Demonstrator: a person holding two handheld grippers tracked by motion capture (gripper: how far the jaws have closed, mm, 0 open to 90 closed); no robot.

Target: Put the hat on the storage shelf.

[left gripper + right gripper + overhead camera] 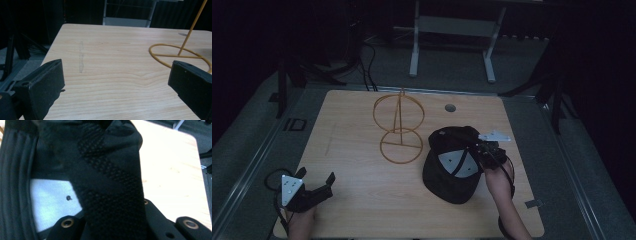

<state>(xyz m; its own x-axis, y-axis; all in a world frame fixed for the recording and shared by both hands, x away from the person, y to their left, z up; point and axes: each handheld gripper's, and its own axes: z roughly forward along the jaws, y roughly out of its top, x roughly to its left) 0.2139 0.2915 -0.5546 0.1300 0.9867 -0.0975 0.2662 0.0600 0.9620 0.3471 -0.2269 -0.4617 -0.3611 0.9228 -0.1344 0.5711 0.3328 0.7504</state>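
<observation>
From above, the black cap (452, 167) lies upturned on the table (357, 205) right of the wire stand (399, 127), the right gripper (484, 152) pinching its rim, likely to lift it. The left gripper (112, 82) idles with jaws apart over bare wood. Close in, the right jaws clamp mesh fabric (110, 182).
</observation>
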